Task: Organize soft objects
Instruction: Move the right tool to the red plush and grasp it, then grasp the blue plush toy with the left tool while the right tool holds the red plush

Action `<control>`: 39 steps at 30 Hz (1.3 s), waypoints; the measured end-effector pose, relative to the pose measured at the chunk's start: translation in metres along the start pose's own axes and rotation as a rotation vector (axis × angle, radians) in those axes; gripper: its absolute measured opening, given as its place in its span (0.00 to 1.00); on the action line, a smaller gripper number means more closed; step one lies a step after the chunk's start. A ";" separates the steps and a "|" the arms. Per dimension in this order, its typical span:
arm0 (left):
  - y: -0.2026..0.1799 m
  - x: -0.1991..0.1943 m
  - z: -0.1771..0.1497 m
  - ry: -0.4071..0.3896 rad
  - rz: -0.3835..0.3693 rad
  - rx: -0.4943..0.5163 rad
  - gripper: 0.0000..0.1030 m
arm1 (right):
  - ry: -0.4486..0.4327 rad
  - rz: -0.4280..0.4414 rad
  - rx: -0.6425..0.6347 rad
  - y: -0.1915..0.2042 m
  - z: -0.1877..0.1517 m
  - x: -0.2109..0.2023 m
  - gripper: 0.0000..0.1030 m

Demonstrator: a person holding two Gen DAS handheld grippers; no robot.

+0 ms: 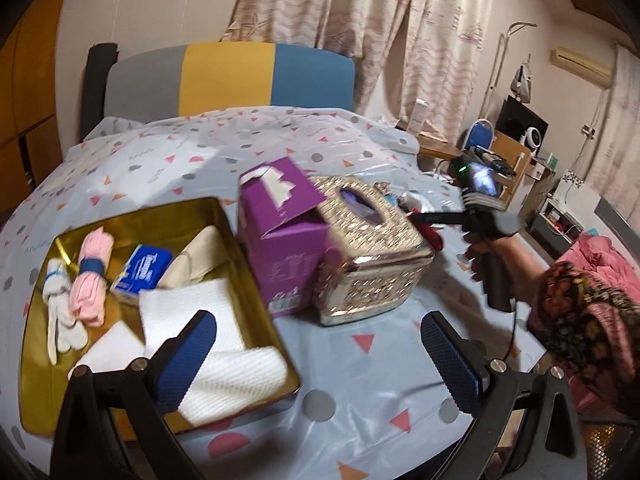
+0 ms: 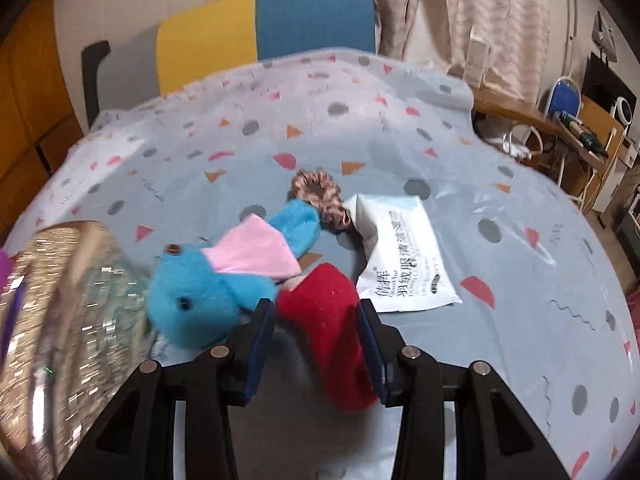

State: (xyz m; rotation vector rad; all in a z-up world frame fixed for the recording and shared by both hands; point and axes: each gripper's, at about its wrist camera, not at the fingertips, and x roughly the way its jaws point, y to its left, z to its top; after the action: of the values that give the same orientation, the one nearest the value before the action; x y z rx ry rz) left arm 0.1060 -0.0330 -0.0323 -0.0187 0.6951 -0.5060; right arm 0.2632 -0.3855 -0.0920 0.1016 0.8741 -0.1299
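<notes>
A table (image 1: 360,392) is taking up most of the room, wearing a pale blue plastic cloth (image 2: 400,148) dotted with grey circles and pink and orange triangles. Beyond its far edge a chair (image 1: 228,76) with a grey, yellow and blue back is standing against patterned curtains (image 1: 400,20), and a cluttered desk (image 1: 508,148) is sitting off to the far right.

On the left side of the table a gold tin (image 1: 60,360) is lying open, holding white cloths (image 1: 224,372), a cream fabric piece (image 1: 200,256), a blue packet (image 1: 142,268), a pink bundle (image 1: 90,280) and a white one (image 1: 60,316). Just right of it a purple box (image 1: 280,240) is standing against a silver tissue box (image 1: 372,256).

The left gripper (image 1: 320,364) is hovering over the near edge of the tin, its blue pads standing wide apart with nothing between them.

The right gripper (image 2: 318,344) is pointing down at the table just right of the tissue box, and its pads are pressing on the red part of a plush toy (image 2: 216,284), whose blue head and pink ear are hanging out to the left of the fingers. In the left view a hand (image 1: 484,256) in a patterned sleeve is carrying this gripper beyond the tissue box.

Just past the toy a brown scrunchie (image 2: 320,196) is lying on the cloth, touching a white wipes pack (image 2: 404,256) to its right.
</notes>
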 end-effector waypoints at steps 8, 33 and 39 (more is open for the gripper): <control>-0.030 0.017 0.026 0.001 -0.033 0.031 1.00 | -0.022 0.036 -0.025 -0.002 -0.010 0.019 0.37; -0.157 0.152 0.159 0.207 0.047 0.223 1.00 | -0.095 0.137 0.359 -0.090 -0.086 -0.026 0.16; -0.168 0.236 0.174 0.380 0.155 0.290 1.00 | -0.117 0.132 0.350 -0.088 -0.089 -0.026 0.16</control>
State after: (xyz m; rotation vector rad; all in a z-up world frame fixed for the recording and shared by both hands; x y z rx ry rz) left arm 0.2932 -0.3131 -0.0112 0.4092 0.9791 -0.4606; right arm 0.1651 -0.4578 -0.1319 0.4736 0.7191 -0.1630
